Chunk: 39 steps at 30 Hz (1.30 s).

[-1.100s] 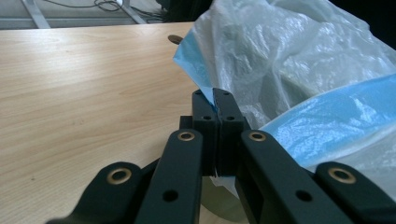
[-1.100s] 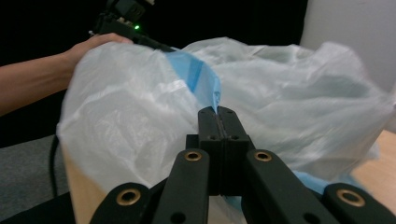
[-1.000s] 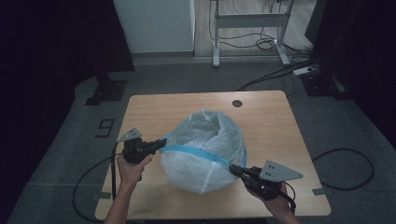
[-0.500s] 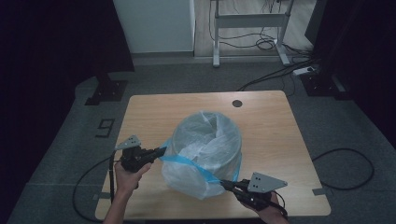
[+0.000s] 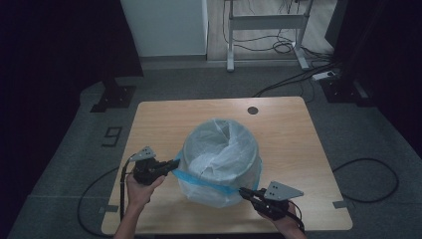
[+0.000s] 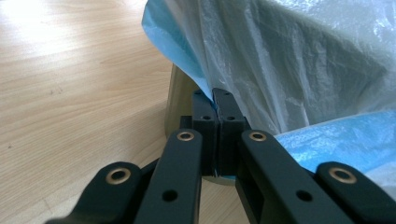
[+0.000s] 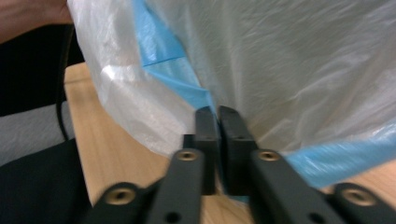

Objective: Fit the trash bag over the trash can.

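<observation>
A single readable mark: the digit "9" (image 5: pixel 113 135), in dark strokes on the grey floor (image 5: pixel 59 164), at the left of the frame in the high view, just beside the table's (image 5: pixel 164 119) far left corner.

A translucent white bin bag (image 5: pixel 219 159) with a blue drawstring band (image 5: pixel 211 181) lines a round bin, its mouth open upward, its rim draped down outside. It bulges between the left gripper (image 5: pixel 175 163) and right gripper (image 5: pixel 242 191), which pinch the band.
</observation>
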Available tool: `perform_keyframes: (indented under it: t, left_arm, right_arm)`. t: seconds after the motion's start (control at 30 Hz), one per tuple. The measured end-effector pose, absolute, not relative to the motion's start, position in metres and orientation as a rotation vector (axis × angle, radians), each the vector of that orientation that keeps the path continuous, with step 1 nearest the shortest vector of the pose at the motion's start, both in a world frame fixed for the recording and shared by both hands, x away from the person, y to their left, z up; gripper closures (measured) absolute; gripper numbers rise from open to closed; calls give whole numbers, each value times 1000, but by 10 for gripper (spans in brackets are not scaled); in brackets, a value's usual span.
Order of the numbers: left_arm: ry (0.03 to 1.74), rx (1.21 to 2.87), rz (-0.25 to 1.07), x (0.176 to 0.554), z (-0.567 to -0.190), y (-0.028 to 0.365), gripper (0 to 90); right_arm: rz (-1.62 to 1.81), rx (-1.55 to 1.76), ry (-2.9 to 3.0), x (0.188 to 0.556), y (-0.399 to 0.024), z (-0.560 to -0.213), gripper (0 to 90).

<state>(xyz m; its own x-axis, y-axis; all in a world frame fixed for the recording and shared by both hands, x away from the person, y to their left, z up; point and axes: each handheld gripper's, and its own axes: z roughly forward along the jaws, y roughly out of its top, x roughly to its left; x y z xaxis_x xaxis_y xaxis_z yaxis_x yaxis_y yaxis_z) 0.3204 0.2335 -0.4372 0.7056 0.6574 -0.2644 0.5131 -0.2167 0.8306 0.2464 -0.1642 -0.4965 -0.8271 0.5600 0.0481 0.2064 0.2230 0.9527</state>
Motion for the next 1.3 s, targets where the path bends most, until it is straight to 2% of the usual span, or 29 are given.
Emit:
perform_keyframes:
  t: [0.1,0.4,0.53,0.63,0.8,0.87,0.93,1.13,1.3]
  left_arm:
    - [914,1876,175,321,-437,234,890]
    - [918,1868,167,322,-437,233,890]
    - [912,1871,163,322,-437,232,889]
    - [912,1867,166,322,-437,234,889]
    - [910,1856,174,321,-436,234,890]
    - [909,1849,181,320,-436,234,892]
    - [917,1842,190,320,-435,235,894]
    - [983,1844,220,327,-439,237,898]
    - [1041,1882,202,335,-453,229,899]
  right_arm:
    - [1656,755,2091,244,-175,-488,595]
    - [1647,833,1998,275,-203,-463,321]
    - [1698,781,2055,292,-205,-461,303]
    - [1740,744,2073,297,-204,-462,401]
    - [1755,682,2097,298,-199,-462,682]
    - [1738,677,2081,297,-198,-462,822]
    - [1728,687,2068,297,-198,-462,886]
    - [1627,772,2019,305,-198,-462,889]
    - [1526,864,2061,318,-189,-478,890]
